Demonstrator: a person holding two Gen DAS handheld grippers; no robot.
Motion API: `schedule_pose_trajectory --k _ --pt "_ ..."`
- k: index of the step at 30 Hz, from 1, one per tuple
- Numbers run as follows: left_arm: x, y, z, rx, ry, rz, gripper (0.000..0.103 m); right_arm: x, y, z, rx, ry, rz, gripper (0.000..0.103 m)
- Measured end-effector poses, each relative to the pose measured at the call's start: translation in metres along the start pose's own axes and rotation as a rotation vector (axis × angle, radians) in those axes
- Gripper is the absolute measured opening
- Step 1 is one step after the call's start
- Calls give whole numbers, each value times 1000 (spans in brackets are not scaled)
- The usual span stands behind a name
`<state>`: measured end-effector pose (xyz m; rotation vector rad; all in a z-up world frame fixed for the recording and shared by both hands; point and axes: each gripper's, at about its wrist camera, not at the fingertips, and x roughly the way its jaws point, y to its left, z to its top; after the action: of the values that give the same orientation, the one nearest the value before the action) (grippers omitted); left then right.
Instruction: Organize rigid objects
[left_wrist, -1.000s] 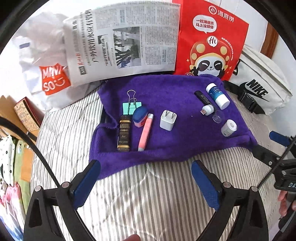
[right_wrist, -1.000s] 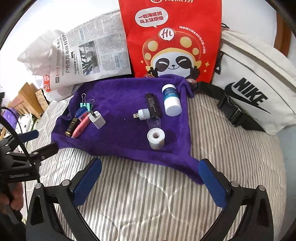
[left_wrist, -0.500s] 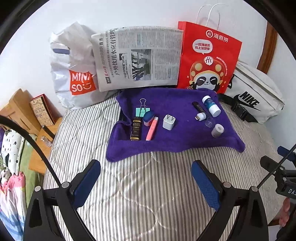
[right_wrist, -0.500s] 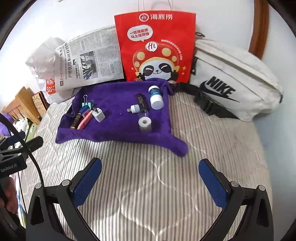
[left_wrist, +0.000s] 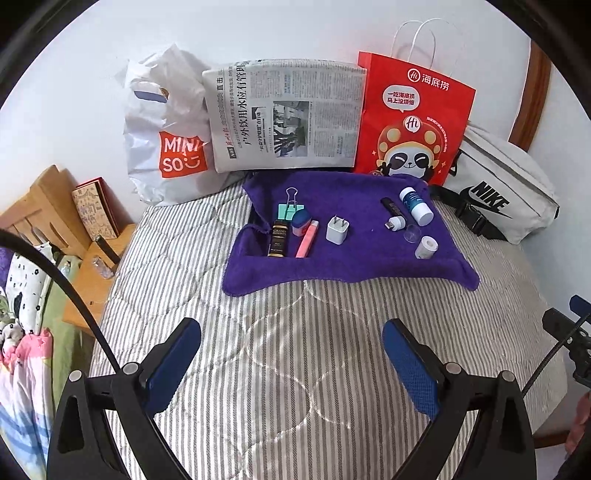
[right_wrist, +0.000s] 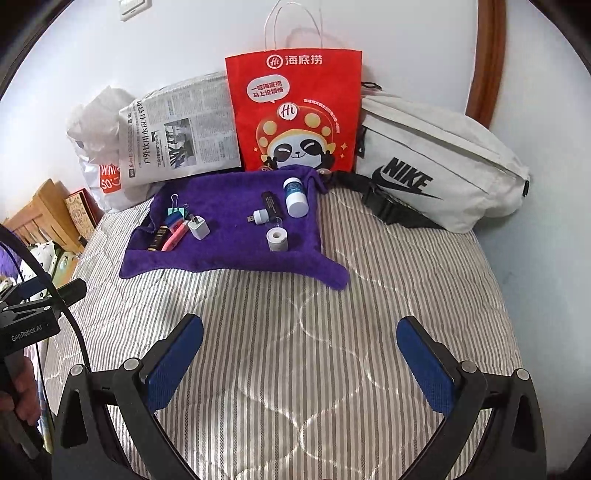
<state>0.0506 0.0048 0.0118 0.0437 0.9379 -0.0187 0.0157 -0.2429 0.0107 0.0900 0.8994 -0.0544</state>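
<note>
A purple towel (left_wrist: 362, 266) (right_wrist: 229, 258) lies on the striped bed with several small items on it. On its left sit a green binder clip (left_wrist: 288, 206), a dark bottle (left_wrist: 279, 238), a blue-capped tube (left_wrist: 301, 221), a pink tube (left_wrist: 307, 240) and a white charger plug (left_wrist: 337, 229) (right_wrist: 198, 228). On its right lie a black stick (left_wrist: 392, 206), a white USB adapter (left_wrist: 396, 223), a blue-and-white bottle (left_wrist: 416, 206) (right_wrist: 295, 197), a clear cap (left_wrist: 412, 233) and a white tape roll (left_wrist: 425, 246) (right_wrist: 277, 238). My left gripper (left_wrist: 291, 365) and right gripper (right_wrist: 301, 363) hover open and empty over the bed, well short of the towel.
Against the wall stand a white Miniso bag (left_wrist: 166, 140), a newspaper (left_wrist: 288, 114), a red panda paper bag (left_wrist: 410, 122) and a white Nike waist bag (right_wrist: 436, 166). A wooden bedside stand (left_wrist: 88, 273) with a book is at the left. Striped bedding (left_wrist: 295, 332) fills the foreground.
Both grippers have pulled back and away from the towel, so the towel and its items look smaller and farther. Nothing on the towel has moved.
</note>
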Motion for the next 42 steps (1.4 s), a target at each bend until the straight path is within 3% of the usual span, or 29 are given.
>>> schedule_pose_trajectory --k 42 --pt "-3 0 -8 27 10 23 99 -4 5 -5 -22 0 -8 103"
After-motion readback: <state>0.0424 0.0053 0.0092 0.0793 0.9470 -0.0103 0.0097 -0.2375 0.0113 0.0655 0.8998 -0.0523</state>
